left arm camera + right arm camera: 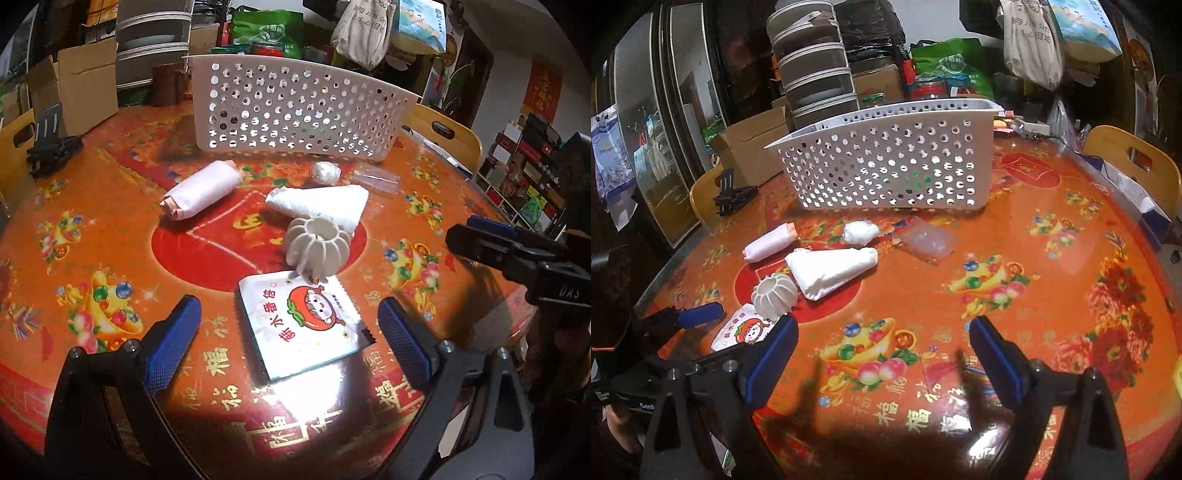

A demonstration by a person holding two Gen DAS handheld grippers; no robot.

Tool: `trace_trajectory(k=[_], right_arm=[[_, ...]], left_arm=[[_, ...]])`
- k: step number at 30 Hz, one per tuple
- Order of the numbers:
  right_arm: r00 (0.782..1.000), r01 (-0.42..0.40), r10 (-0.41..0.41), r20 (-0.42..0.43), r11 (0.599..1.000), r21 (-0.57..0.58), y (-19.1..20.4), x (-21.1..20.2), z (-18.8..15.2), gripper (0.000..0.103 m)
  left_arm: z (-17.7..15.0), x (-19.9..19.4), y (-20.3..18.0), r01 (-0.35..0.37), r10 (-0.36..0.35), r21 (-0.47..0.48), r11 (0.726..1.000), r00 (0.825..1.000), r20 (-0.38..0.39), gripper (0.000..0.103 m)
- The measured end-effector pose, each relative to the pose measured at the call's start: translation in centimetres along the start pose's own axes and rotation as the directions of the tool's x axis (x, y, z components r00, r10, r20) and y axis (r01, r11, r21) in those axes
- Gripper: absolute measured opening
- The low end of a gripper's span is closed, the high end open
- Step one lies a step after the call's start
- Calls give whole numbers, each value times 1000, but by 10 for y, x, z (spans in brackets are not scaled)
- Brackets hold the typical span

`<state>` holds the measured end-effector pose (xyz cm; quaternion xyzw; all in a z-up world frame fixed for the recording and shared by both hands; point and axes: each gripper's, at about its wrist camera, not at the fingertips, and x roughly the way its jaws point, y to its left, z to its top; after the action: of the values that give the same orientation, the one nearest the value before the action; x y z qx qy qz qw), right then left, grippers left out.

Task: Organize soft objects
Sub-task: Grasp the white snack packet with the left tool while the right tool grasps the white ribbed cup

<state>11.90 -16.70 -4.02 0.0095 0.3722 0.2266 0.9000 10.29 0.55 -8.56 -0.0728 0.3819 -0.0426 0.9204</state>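
A white perforated basket (291,110) (886,162) stands at the back of the red-orange table. In front of it lie a rolled white bag with orange ends (203,190) (770,243), a folded white cloth (321,203) (834,271), a small white wad (325,172) (860,232), a clear plastic packet (376,179) (925,242), a ribbed white ring (317,245) (774,295) and a white tomato-print sachet (306,321) (746,330). My left gripper (290,332) is open, its fingers either side of the sachet. My right gripper (882,358) is open and empty over bare table; it also shows in the left wrist view (491,240).
A black stand (50,144) (733,195) sits at the table's left edge. Wooden chair backs (443,136) (1134,158) rise behind the table. Cardboard boxes (85,85), stacked drawers (816,62) and bags crowd the background.
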Motion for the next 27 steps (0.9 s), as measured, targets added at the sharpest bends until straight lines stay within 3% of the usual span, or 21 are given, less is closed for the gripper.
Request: trace_trajectory(k=[6, 11, 14, 21, 27], right_arm=[[1000, -13, 13, -7, 1000, -22, 14, 5, 0, 93], [999, -31, 30, -19, 999, -30, 26, 13, 0, 91], [999, -45, 44, -26, 998, -37, 35, 18, 0, 89], [995, -90, 85, -59, 993, -78, 69, 38, 2, 80], [989, -123, 114, -92, 988, -91, 88, 54, 5, 62]], left_arm=[[1, 2, -5, -30, 29, 38, 999, 999, 16, 91], [-1, 0, -6, -79, 77, 67, 995, 996, 41, 51], [-1, -3, -1, -56, 53, 62, 996, 998, 44, 37], [-6, -11, 13, -29, 26, 46, 999, 998, 61, 28], [-11, -17, 24, -3, 2, 22, 1000, 997, 73, 21]])
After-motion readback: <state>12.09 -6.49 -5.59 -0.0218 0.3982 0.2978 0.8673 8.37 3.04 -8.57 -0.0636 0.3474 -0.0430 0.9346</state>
